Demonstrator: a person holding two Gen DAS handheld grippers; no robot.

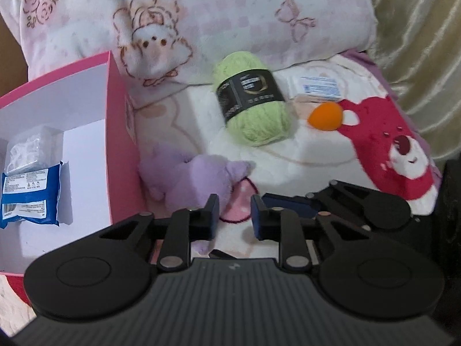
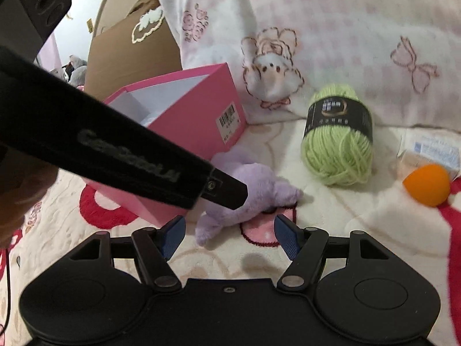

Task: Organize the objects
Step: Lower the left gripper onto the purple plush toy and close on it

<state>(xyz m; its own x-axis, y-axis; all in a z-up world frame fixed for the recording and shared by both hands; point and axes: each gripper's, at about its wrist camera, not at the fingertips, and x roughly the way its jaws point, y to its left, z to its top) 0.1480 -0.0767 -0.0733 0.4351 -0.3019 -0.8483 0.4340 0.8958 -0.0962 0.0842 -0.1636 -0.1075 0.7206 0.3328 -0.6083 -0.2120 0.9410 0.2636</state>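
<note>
**Step in hand:** approach to purple plush toy [image 1: 190, 178], judged the next item for the pink box [image 1: 115, 132].

**Tools:**
- Left gripper [image 1: 236, 217]: narrow gap between the blue pads, nothing pinched, only blanket [image 1: 302, 155] visible in the gap.
- Right gripper [image 2: 230, 233]: spread wide, empty, low over the plush's foot.

**Location:** plush flat on the blanket, against the box's outer wall, just ahead of both tools.

**Next move, by estimate:** re-opening of the left jaws, centring over the plush body, firm squeeze since the pile compresses, then lift over the rim.

**Materials:**
- Plush: soft, fuzzy, lumpy.
- Box: rigid card, white lining, 2 packets inside.
- Green yarn skein [image 1: 250, 101]: fibrous, oval, black paper band.
- Orange sponge [image 1: 325, 115]: smooth, egg-shaped.
</note>
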